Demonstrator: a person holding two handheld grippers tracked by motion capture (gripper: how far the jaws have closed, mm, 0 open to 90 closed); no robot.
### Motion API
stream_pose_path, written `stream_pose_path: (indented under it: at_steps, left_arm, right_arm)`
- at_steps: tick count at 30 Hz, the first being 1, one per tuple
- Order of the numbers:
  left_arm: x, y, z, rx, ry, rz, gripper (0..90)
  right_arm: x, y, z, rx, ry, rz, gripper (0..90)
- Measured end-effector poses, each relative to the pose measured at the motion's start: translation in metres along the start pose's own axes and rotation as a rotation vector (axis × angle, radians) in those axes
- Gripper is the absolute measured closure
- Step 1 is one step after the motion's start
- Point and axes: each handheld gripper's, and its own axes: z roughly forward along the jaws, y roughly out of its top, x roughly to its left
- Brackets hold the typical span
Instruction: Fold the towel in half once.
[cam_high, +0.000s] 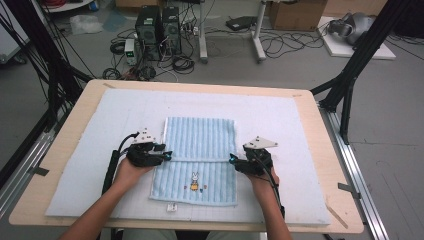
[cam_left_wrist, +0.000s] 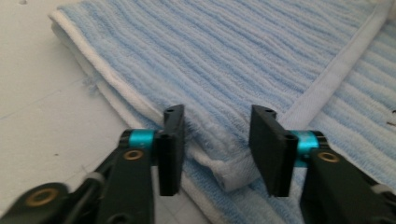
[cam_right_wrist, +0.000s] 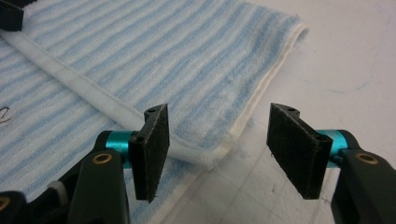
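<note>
A light blue striped towel lies on the mat, its far half folded toward me so a white hem crosses the middle. A small rabbit picture shows on the near layer. My left gripper sits at the fold's left end. In the left gripper view its jaws stand open around the folded corner of the towel, pads clear of the cloth. My right gripper sits at the fold's right end. Its jaws stand open, with the corner of the towel lying low between them.
A white padded mat covers most of the wooden table. A small white tag lies by the towel's near edge. Computer towers, cables and black frame legs stand on the floor beyond the table.
</note>
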Motion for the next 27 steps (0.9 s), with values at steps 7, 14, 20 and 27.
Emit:
stream_pose_path:
  at_steps: [7,14,20,27]
  left_arm:
    - [0.003,-0.002,-0.007,-0.049,-0.022,-0.01,84.6]
    - [0.003,-0.002,-0.012,-0.104,-0.051,-0.016,89.5]
    - [0.003,-0.002,-0.012,-0.105,-0.056,-0.018,89.4]
    - [0.0,-0.003,-0.004,-0.045,-0.031,-0.032,53.9]
  right_arm:
    - [0.0,0.0,0.0,0.004,-0.007,0.003,38.6]
    - [-0.008,-0.001,-0.006,-0.017,-0.026,0.021,38.8]
    - [-0.01,-0.002,-0.008,-0.015,-0.03,0.022,39.3]
    - [-0.007,-0.001,-0.006,-0.011,-0.009,0.004,39.5]
